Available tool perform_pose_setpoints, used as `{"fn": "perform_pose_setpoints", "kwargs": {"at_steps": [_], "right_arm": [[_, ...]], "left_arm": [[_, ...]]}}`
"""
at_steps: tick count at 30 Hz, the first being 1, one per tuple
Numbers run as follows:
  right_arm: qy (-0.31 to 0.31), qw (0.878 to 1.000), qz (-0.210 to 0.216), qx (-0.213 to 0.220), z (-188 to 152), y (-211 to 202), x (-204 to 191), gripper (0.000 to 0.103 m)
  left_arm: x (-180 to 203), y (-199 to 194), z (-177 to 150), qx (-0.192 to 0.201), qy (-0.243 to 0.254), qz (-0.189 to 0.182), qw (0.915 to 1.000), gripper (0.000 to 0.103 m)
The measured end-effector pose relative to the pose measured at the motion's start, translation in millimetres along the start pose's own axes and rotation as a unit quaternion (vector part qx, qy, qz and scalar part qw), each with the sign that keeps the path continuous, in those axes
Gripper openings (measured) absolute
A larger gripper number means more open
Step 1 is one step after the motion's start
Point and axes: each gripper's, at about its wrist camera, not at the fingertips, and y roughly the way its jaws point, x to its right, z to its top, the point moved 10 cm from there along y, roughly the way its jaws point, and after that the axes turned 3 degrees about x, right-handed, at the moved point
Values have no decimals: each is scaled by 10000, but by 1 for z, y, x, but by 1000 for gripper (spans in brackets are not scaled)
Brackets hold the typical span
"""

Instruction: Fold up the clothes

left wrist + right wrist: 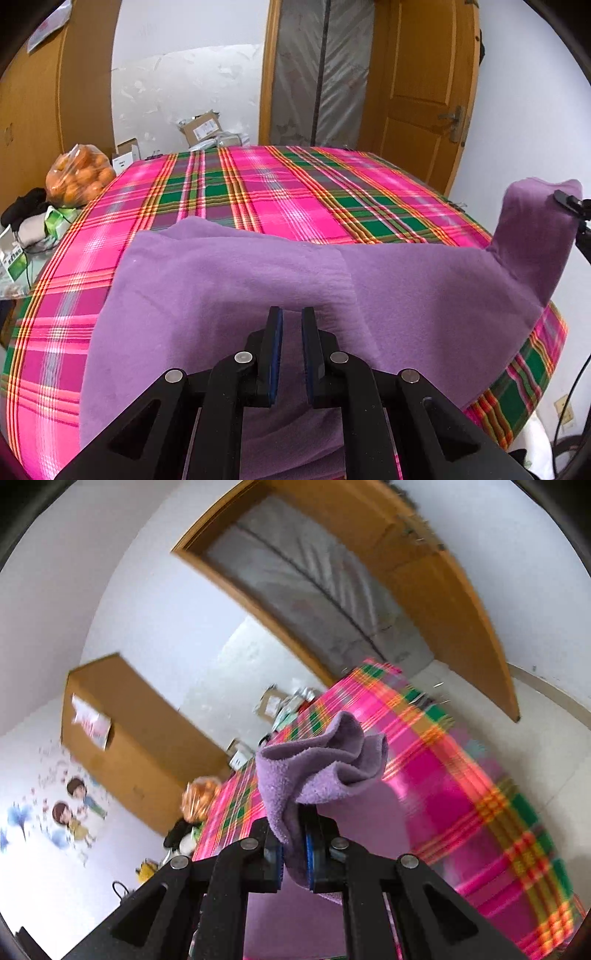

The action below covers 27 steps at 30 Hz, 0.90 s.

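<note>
The right claw (293,853) was pinching a bunched corner of the purple fleece garment (258,280), lifted off the plaid-covered bench (258,184). The left claw (291,321) stood slightly parted, gripping nothing, with the garment spread just beneath and ahead of it.

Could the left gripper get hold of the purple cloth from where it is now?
Probably yes. The left gripper hangs just over the purple cloth with its fingers slightly apart and nothing between them and the fabric. The right gripper grips a far corner, out of its way.
</note>
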Motion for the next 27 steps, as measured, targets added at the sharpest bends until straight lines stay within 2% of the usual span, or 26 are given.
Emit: {"fn": "perform_pose_setpoints", "kwargs": {"at_steps": [9,15,22,24,27], "right_arm": [[-809,9938,-32,-761,-63,60,-52,10],[-1285,9846,-247,-1158,-104,84,-56,10],[-1837,9683,-502,-1615,-151,112,-58,10],[-1993,9626,-575,-1744,-164,120,-59,12],[-2202,9550,-547,-1912,-179,122,-64,21]], "left_arm": [[-24,-12,-3,110,-218,28,9997,10],[-37,-16,-5,138,-330,48,9993,10],[-47,-14,-8,119,-435,61,9990,10],[-47,-13,-9,113,-441,51,9990,10],[-47,-12,-9,106,-435,30,9990,10]]}}
